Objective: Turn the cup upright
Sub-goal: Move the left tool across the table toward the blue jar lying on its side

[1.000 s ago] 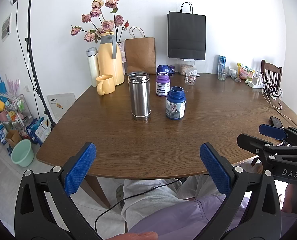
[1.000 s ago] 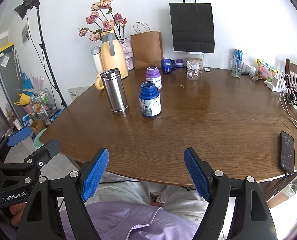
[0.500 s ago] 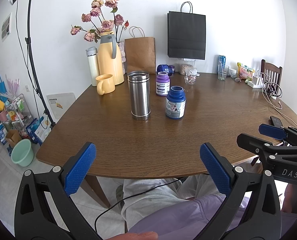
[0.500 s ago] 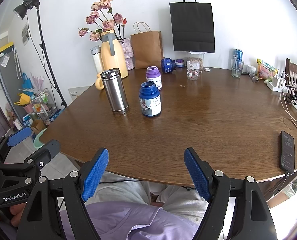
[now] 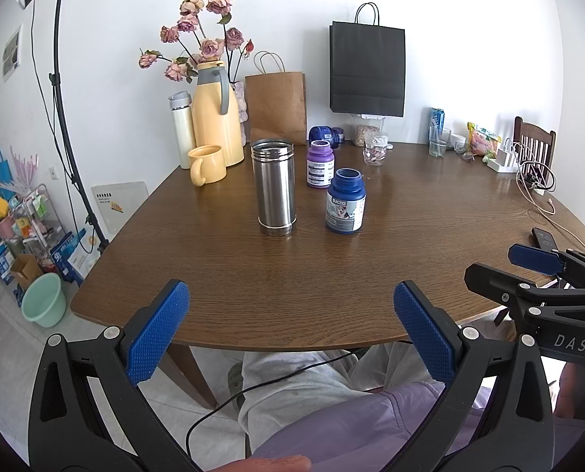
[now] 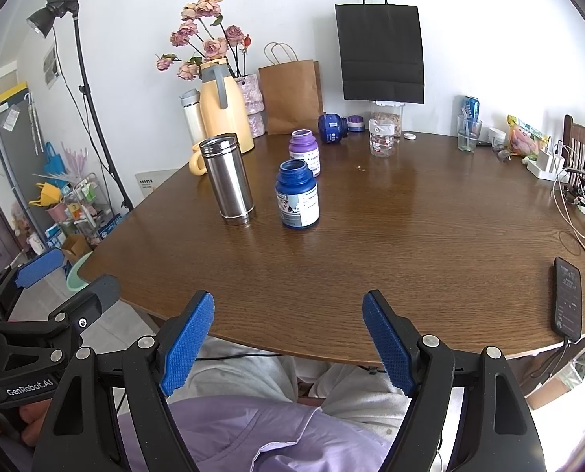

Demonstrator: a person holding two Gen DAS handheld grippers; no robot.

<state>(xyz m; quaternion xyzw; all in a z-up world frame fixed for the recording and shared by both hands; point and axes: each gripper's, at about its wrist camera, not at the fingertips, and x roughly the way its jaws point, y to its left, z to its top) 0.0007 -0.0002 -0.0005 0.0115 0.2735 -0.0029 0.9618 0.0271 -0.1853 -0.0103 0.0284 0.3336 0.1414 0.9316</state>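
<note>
A tall stainless steel cup [image 5: 274,188] [image 6: 229,181] stands on end on the brown table [image 5: 410,244], its threaded rim at the top. Both grippers hang off the near table edge, above a person's lap. My left gripper [image 5: 290,291] is open with nothing between its blue pads [image 5: 156,334]; the cup lies well ahead of it, slightly left of centre. My right gripper [image 6: 288,301] is open too and holds nothing. From it the cup is ahead and to the left. Each gripper shows at the edge of the other's view.
An open dark blue bottle [image 5: 346,202] stands right of the cup, a purple bottle [image 5: 320,165] behind. A yellow mug [image 5: 207,165], yellow jug [image 5: 215,118], white flask and paper bags line the back. A phone [image 6: 567,303] and cables lie at the right edge.
</note>
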